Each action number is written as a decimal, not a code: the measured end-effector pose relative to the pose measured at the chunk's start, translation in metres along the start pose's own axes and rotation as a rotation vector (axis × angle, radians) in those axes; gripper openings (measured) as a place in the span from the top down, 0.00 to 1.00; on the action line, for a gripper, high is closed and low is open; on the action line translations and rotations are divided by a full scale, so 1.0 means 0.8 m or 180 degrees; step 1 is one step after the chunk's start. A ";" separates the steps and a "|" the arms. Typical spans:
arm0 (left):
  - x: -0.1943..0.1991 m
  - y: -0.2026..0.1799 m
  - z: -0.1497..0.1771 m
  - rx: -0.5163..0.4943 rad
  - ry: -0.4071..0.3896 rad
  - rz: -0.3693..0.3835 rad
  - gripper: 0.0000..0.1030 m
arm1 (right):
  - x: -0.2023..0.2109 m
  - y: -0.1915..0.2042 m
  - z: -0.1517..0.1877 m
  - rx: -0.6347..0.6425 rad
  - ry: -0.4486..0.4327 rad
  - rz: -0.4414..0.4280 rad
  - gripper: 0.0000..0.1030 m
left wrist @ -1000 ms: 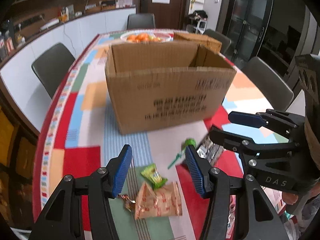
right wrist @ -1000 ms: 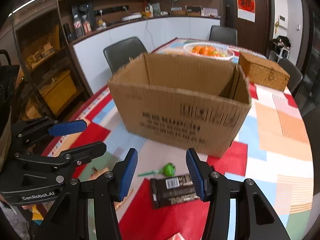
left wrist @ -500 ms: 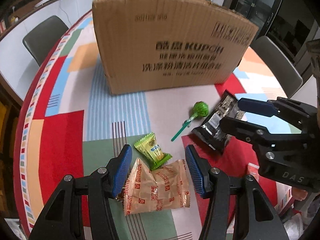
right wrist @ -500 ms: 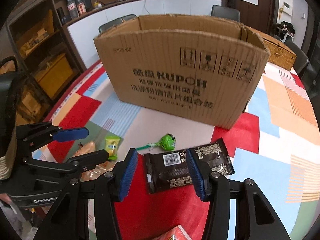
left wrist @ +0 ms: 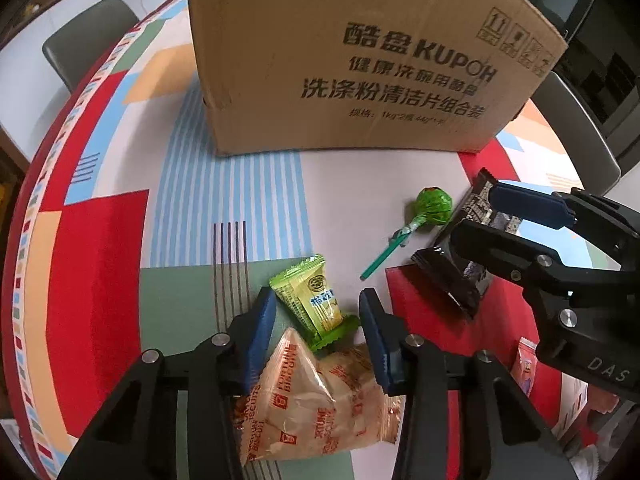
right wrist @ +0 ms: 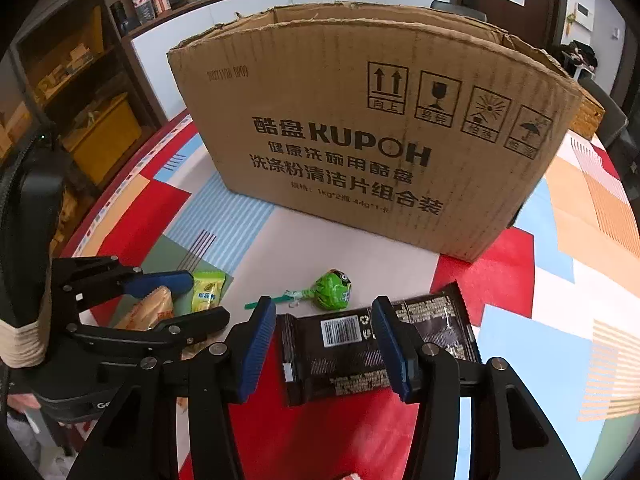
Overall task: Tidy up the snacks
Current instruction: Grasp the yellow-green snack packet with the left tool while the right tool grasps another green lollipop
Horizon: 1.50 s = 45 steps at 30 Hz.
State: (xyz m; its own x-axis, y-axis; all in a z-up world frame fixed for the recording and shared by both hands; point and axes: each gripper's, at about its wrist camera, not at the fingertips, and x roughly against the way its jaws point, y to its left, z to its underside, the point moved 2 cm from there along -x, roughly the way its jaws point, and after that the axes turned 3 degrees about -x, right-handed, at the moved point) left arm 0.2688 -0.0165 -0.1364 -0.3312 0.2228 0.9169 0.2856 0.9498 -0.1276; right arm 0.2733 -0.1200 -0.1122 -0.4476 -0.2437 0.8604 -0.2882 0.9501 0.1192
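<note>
An open cardboard box [left wrist: 360, 60] [right wrist: 372, 136] stands on the patterned table. My left gripper [left wrist: 318, 318] is open, low over a green candy packet [left wrist: 316, 304] and an orange biscuit bag [left wrist: 316, 396], its fingers either side of them. My right gripper [right wrist: 324, 332] is open, its fingers either side of a black snack wrapper [right wrist: 360, 344]; the wrapper also shows in the left wrist view [left wrist: 464, 264]. A green lollipop [right wrist: 332, 292] [left wrist: 432, 208] lies between the box and the wrapper. The green packet [right wrist: 208, 290] and the biscuit bag [right wrist: 148, 312] show at left.
The table's edge curves at the left [left wrist: 36, 200]. Grey chairs [left wrist: 88, 52] [left wrist: 572, 128] stand around it. A wicker basket [right wrist: 588, 116] sits behind the box. More wrapped snacks [left wrist: 528, 368] lie at the near right. Shelves and a yellow bin [right wrist: 100, 140] stand beyond the table.
Both grippers have dropped lower and closer to the table. The left now straddles the green packet and biscuit bag; the right now straddles the black wrapper. The box looms larger.
</note>
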 end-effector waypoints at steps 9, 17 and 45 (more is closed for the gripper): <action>0.000 0.013 -0.005 0.0067 -0.0080 -0.0081 0.76 | -0.021 -0.005 -0.003 -0.0068 0.0109 -0.0062 0.54; 0.003 0.027 -0.006 0.0126 -0.0100 0.0004 0.80 | -0.041 -0.001 -0.007 -0.0114 0.0183 -0.0115 0.63; 0.052 0.016 -0.028 0.0102 -0.0521 0.0038 0.80 | -0.046 0.006 -0.025 -0.0246 0.0018 -0.0148 0.75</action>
State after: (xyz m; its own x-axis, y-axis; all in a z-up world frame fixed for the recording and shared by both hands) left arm 0.2789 0.0002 -0.0913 -0.4707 0.2645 0.8417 0.2624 0.9528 -0.1527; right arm 0.3052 -0.1024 -0.1336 -0.4304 -0.2871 0.8558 -0.2422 0.9500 0.1969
